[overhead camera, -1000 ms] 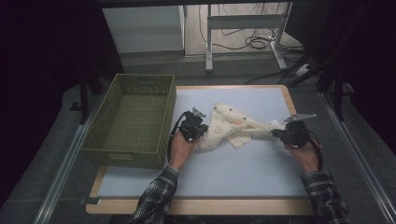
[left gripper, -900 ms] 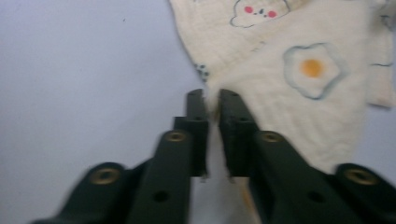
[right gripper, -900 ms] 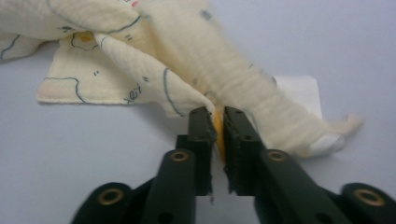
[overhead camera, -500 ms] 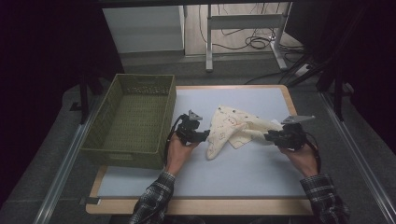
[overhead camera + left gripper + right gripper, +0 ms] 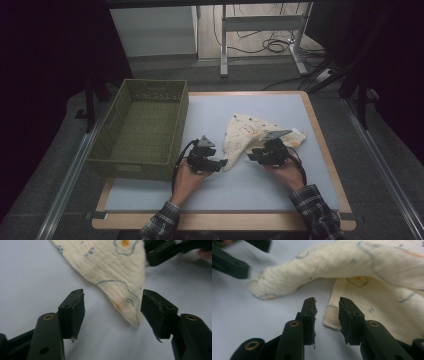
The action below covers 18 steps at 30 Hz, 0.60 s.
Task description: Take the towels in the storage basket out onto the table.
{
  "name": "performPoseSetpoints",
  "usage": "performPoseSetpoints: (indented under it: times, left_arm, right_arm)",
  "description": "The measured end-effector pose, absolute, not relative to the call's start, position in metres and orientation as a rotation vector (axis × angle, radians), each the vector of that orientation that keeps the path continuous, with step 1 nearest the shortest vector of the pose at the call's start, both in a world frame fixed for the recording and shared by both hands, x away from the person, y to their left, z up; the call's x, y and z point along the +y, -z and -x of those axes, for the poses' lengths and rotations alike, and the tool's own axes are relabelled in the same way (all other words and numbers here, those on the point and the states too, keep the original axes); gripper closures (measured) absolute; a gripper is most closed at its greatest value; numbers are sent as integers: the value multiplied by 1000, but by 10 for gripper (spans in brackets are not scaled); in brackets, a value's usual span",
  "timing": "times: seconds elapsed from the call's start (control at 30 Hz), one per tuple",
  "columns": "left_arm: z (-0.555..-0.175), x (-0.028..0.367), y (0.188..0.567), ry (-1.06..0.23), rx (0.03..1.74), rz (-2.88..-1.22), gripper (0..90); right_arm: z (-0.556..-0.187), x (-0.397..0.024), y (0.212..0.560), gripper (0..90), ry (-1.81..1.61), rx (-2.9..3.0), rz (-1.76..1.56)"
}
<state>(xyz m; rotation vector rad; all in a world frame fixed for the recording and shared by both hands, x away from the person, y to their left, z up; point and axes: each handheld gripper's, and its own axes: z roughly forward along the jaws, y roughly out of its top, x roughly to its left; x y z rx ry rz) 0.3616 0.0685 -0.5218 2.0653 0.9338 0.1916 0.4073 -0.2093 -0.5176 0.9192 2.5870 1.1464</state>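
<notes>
In the high view both forearms come from the worktop's near edge; the left gripper (image 5: 220, 163) and right gripper (image 5: 253, 154) flank the near tip of the cream cloth (image 5: 245, 134), beside the green basket (image 5: 142, 125).

Left gripper view — jaws just opened, half wide, cloth tip (image 5: 120, 277) between, untouched.

Right gripper view — jaws just opened, narrow gap, cloth edge (image 5: 362, 290) just ahead.

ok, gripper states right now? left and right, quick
Left gripper: open, just been opening; cloth tip lies between the fingers, not gripped.
Right gripper: open a little, just been opening; nothing held, cloth edge just ahead.
</notes>
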Motion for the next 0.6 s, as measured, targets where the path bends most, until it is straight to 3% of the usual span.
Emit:
performPoseSetpoints:
  times: [0.03, 0.07, 0.1, 0.13, 0.2, 0.27, 0.33, 0.37, 0.4, 0.6]
  left_arm:
    - [-359, 69, 522, -178, 920, -2066, 384]
    - [-356, 68, 524, -159, 898, -2078, 418]
    - [-356, 68, 524, -159, 898, -2078, 427]
    - [-355, 64, 528, -147, 881, -2094, 446]
    - [-356, 57, 532, -151, 874, -2129, 481]
    - [-355, 53, 535, -171, 867, -2147, 609]
    - [-354, 49, 536, -200, 857, -2157, 652]
    - [-354, 48, 536, -186, 854, -2157, 778]
    - [-354, 50, 535, -197, 851, -2160, 846]
    - [-351, 65, 525, -219, 880, -2122, 846]
  right_arm:
    - [-407, -206, 520, 666, -1104, 2585, -904]
    - [-405, -202, 524, 769, -1041, 2543, -862]
    - [-405, -202, 524, 769, -1041, 2543, -862]
    - [-405, -204, 525, 841, -1058, 2539, -877]
    - [-405, -206, 524, 862, -1071, 2541, -892]
    - [-402, -207, 523, 869, -1048, 2539, -874]
    - [-400, -208, 522, 870, -1040, 2539, -863]
    - [-398, -210, 520, 870, -1038, 2542, -856]
    - [-393, -217, 517, 871, -1050, 2536, -859]
    - [-375, -256, 503, 870, -1094, 2500, -902]
